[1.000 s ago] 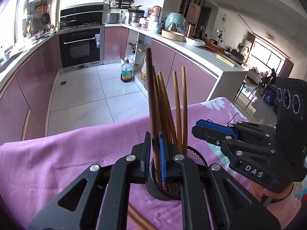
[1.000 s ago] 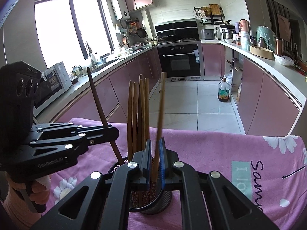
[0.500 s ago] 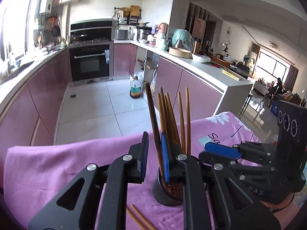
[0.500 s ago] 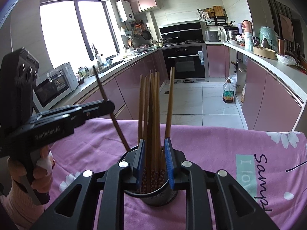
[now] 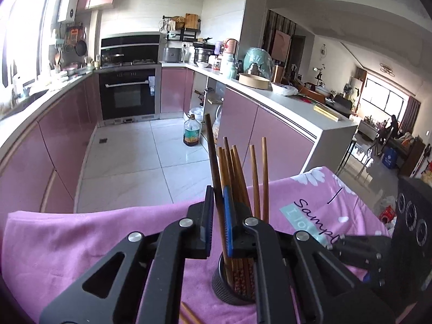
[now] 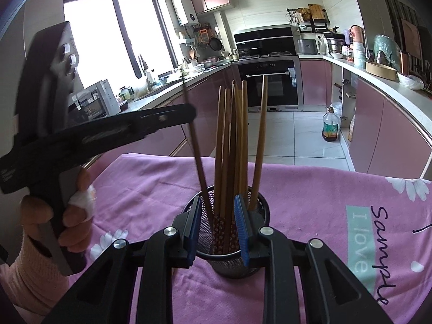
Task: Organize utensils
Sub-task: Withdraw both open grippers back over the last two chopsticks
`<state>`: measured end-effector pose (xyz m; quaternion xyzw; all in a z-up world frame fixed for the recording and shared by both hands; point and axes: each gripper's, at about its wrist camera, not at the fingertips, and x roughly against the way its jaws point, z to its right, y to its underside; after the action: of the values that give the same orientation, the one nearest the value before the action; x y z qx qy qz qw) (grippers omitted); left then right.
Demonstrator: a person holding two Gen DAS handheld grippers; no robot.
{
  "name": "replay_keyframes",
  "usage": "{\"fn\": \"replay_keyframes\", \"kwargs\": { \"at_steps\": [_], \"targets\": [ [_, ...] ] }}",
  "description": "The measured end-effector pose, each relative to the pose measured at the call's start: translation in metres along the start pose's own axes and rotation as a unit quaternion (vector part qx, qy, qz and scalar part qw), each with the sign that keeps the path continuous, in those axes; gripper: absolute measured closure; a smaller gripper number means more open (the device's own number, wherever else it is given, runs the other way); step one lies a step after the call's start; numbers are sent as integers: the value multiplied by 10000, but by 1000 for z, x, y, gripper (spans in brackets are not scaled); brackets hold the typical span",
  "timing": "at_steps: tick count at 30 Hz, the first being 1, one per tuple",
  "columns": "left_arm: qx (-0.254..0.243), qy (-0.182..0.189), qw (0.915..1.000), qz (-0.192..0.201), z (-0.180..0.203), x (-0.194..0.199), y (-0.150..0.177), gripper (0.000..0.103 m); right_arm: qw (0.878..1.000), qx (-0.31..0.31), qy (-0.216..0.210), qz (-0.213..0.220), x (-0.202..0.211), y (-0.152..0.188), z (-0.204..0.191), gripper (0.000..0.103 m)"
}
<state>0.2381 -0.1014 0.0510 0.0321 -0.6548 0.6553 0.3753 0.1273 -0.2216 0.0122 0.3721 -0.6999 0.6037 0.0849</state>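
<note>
Left gripper [image 5: 216, 224] spread around, not pinching, the dark chopstick [image 5: 213, 162]. It stands in the mesh holder [image 6: 229, 259]. Right gripper [image 6: 217, 229] open at the holder's rim.

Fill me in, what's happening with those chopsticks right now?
A person is loading chopsticks into the black mesh holder on the pink cloth. The left gripper has the dark chopstick between its jaws, lower end already in the holder. The right gripper sits open at the rim, holding nothing. More chopsticks lie on the cloth.
</note>
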Motion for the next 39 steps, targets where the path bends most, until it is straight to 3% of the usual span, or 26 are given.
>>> {"fn": "replay_keyframes", "kwargs": {
  "at_steps": [5,9,12,24,33,39],
  "targets": [
    [183,159,9995,-225,-10,-13,3,87,10000,2,-37,18,3,1,-1,80],
    [223,181,9996,-82,-17,-3,11,84,9999,-14,-80,76,7,2,0,80],
    [176,63,9998,97,-20,11,17,72,9998,5,-140,117,12,4,-3,79],
    [-65,-185,9991,377,-28,79,76,72,9982,354,-483,57,24,26,-27,75],
    [234,-424,9987,-155,-40,86,141,71,9964,308,-601,-520,1,60,-37,75],
    [388,-396,9972,-507,-41,80,170,71,9951,205,-571,-776,-9,76,-38,75]
  ]
}}
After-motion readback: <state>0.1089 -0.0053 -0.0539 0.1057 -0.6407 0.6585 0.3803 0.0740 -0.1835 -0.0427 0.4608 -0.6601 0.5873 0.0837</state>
